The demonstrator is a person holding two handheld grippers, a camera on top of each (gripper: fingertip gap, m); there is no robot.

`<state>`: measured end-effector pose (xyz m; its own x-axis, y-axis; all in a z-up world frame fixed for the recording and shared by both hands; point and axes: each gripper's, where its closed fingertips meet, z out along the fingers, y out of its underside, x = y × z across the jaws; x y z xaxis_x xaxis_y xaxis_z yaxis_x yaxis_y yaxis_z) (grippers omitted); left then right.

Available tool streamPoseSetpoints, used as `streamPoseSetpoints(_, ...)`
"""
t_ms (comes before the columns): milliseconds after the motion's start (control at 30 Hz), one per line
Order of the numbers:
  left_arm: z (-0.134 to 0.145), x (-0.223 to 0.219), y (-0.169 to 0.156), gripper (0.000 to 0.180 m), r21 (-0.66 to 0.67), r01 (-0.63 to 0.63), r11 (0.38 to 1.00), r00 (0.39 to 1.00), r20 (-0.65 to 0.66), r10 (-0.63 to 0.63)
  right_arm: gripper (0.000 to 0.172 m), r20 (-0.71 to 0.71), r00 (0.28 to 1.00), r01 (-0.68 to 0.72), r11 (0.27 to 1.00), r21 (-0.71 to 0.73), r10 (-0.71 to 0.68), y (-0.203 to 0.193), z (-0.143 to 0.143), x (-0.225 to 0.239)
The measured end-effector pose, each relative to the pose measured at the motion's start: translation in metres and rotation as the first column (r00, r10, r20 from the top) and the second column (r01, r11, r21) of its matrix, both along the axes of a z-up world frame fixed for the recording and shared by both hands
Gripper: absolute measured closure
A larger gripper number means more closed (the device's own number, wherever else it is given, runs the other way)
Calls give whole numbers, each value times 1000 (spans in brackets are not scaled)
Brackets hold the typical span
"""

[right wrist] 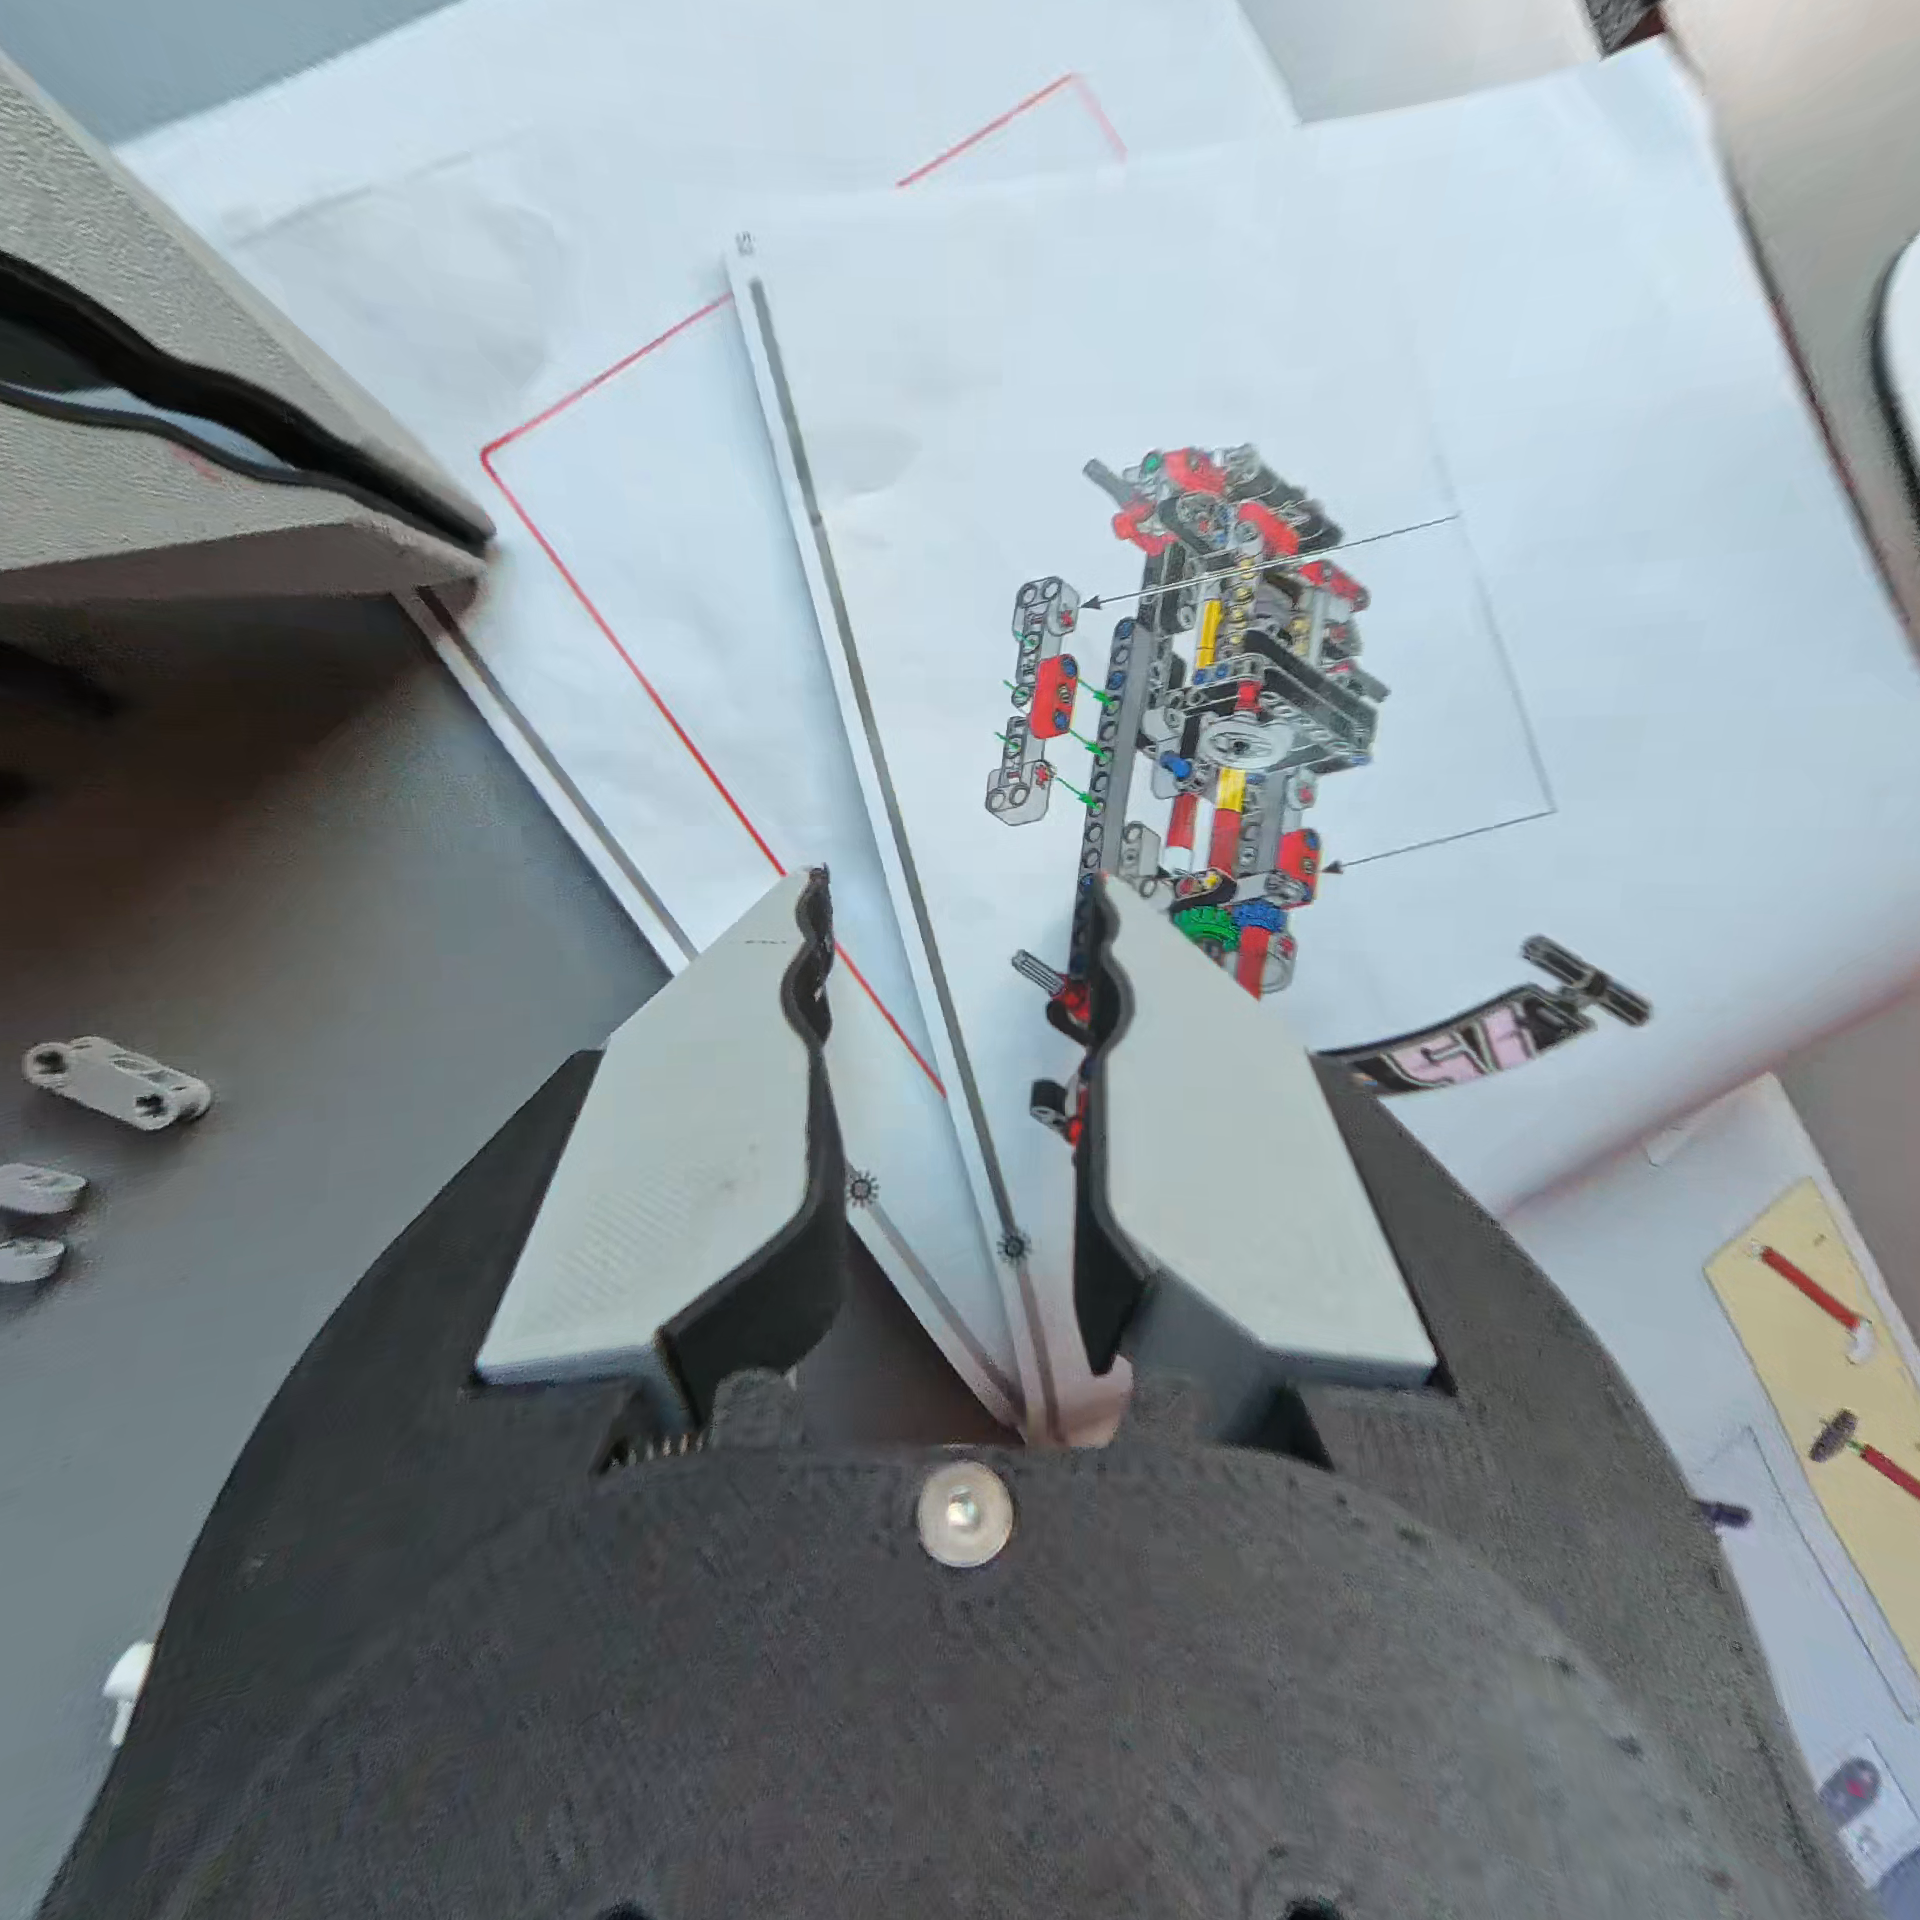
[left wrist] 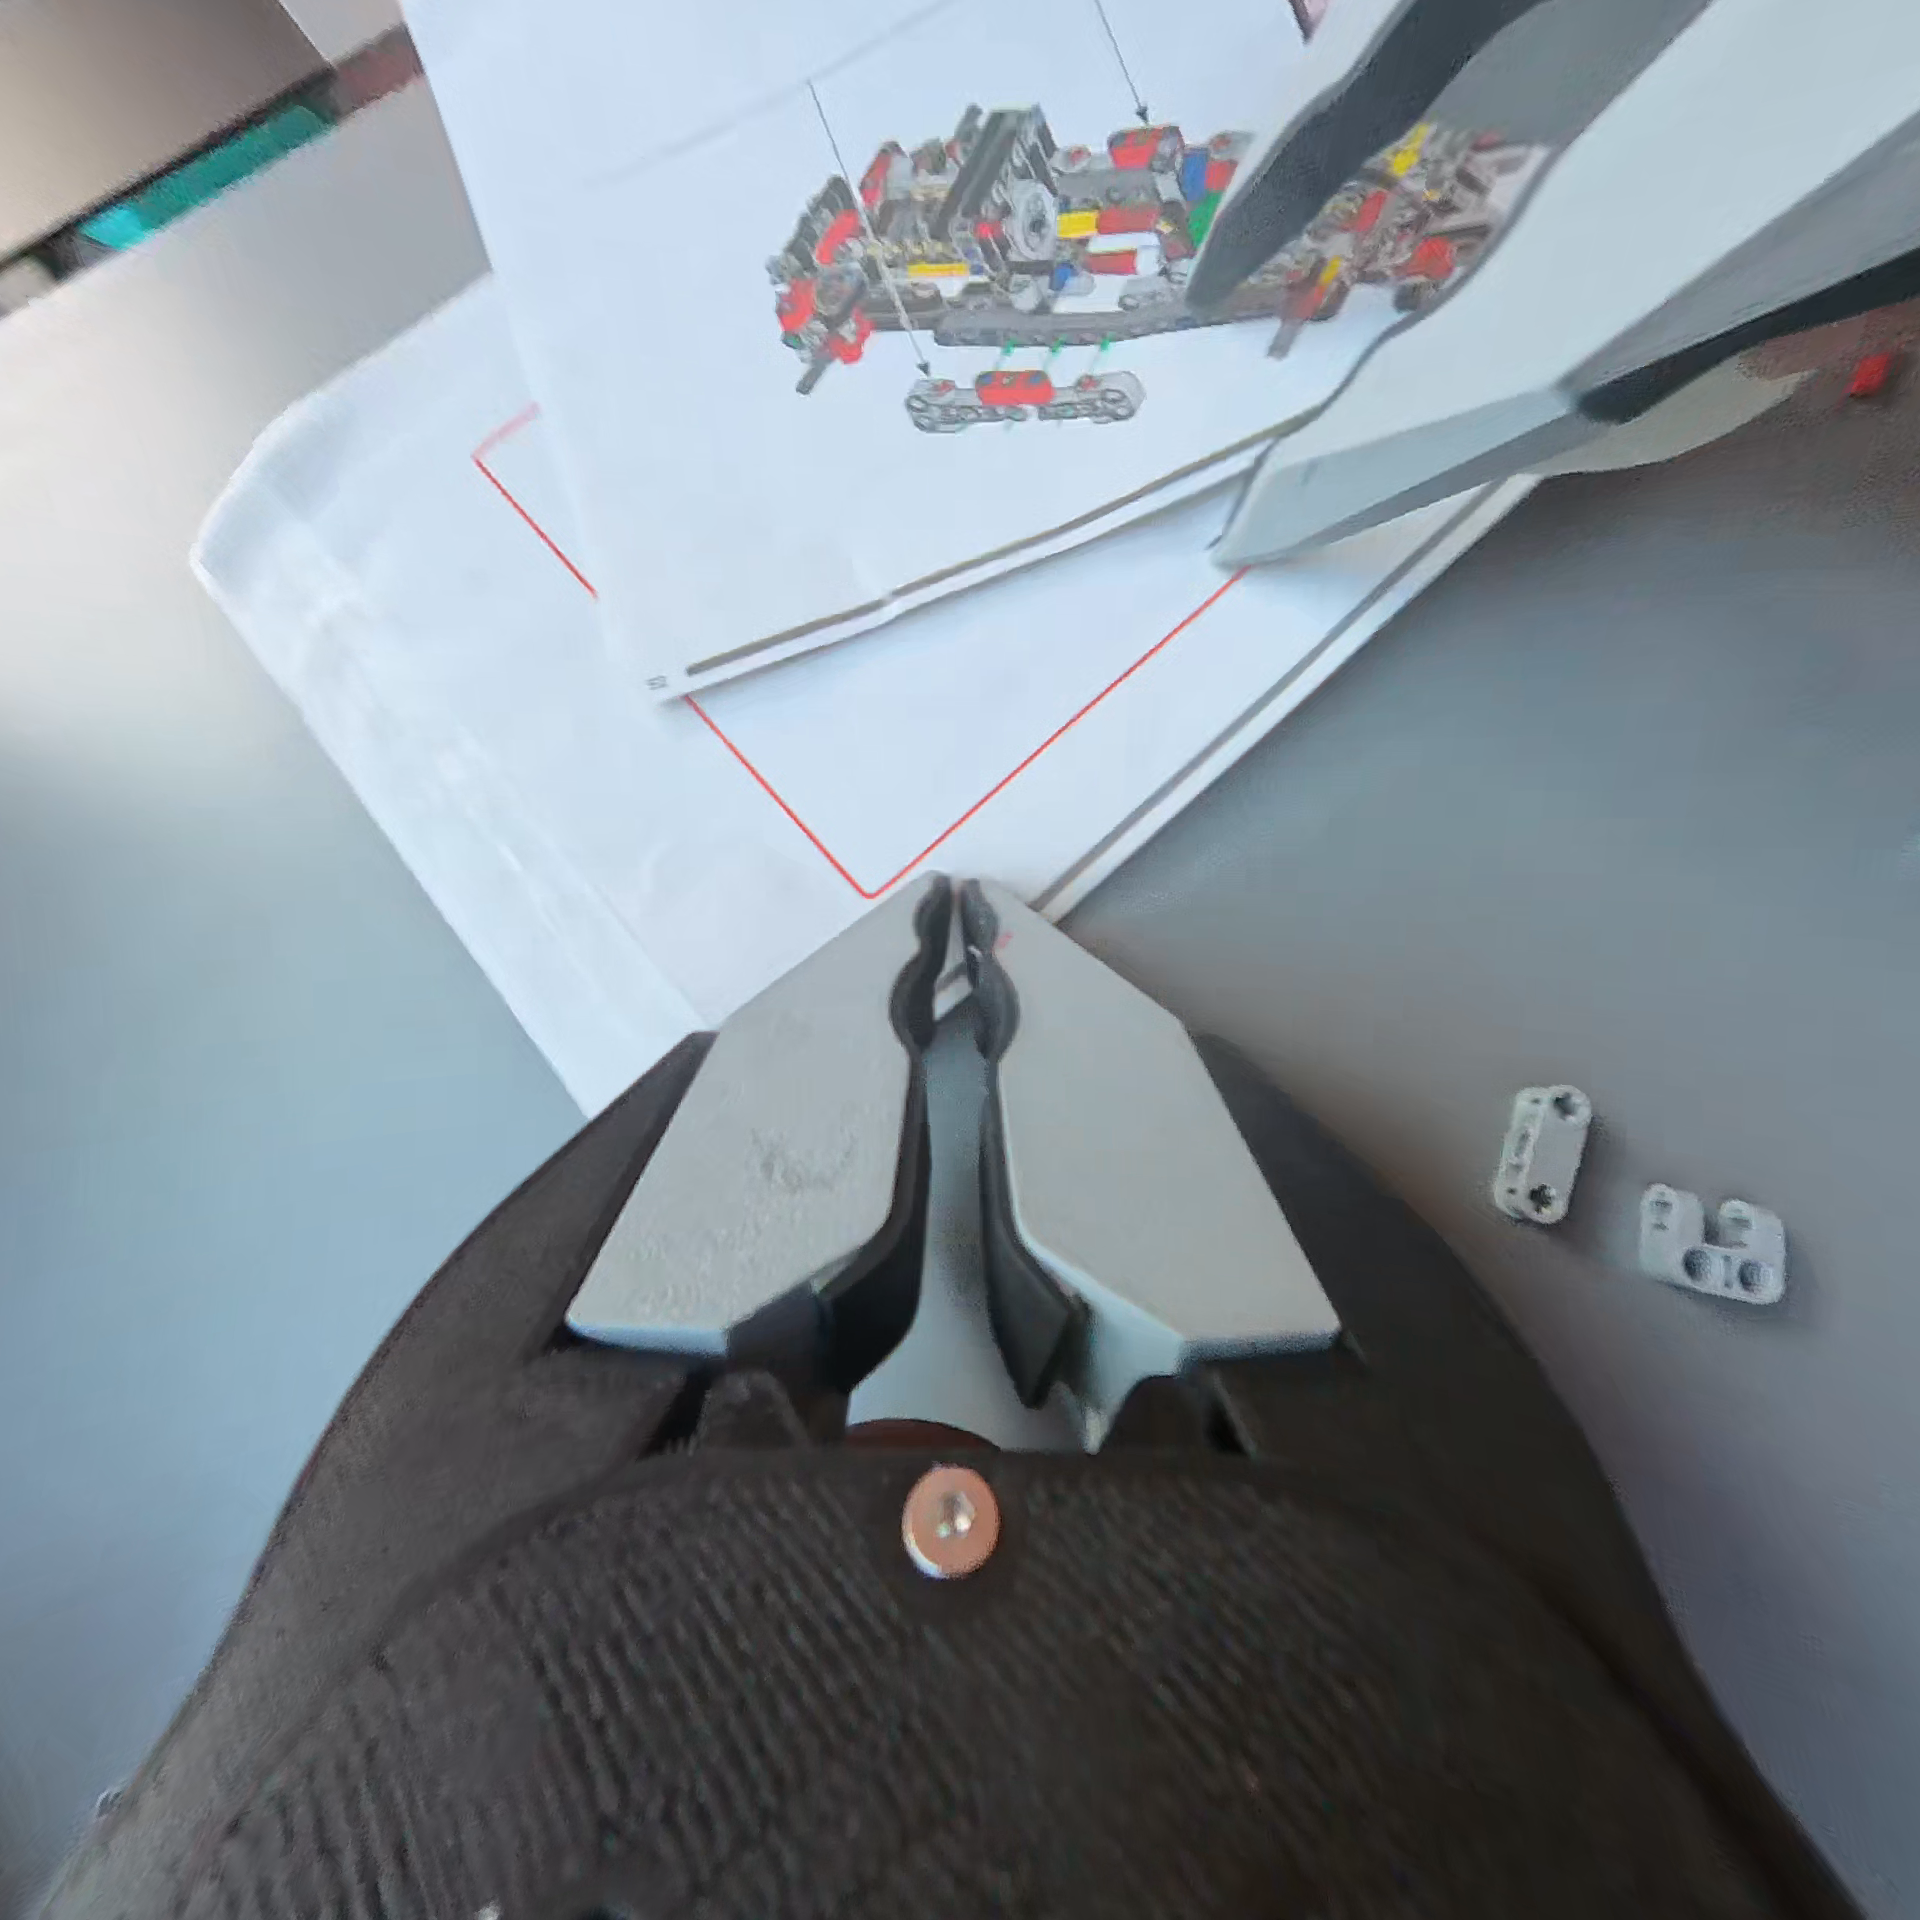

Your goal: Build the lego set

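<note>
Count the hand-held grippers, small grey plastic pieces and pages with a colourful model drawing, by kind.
Hand-held grippers: 2 (left, right)
Small grey plastic pieces: 2 ()
Pages with a colourful model drawing: 1
Total: 5

Ahead of my left hand-held gripper point(left wrist: 951, 894) a white printed instruction sheet point(left wrist: 727, 312) lies on a larger white red-outlined paper sheet point(left wrist: 436, 644) on the grey table point(left wrist: 1455, 883). Two small grey holed plastic connector pieces point(left wrist: 1543, 1166) lie to its right; my right hand-held gripper point(right wrist: 956, 883) hangs over the sheet's edge.
</note>
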<state>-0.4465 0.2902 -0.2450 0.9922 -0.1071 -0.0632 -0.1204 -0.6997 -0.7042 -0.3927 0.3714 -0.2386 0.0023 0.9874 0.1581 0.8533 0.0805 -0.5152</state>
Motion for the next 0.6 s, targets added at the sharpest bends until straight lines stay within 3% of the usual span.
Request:
streamPoseSetpoints(200,0,0,1,180,-1,1,1000,1000,-8,-1,172,19,999,-37,997,61,36,1,-7,1)
streamPoseSetpoints(467,0,0,1,180,7,-2,1000,1000,18,2,172,9,1000,24,994,110,-25,23,-6,18)
streamPoseSetpoints(533,0,0,1,180,4,-3,1000,1000,18,3,168,-10,1000,22,998,61,-22,17,-1,19)
streamPoseSetpoints(600,0,0,1,180,3,-4,1000,1000,16,4,129,-30,1000,10,1000,5,-9,6,3,11)
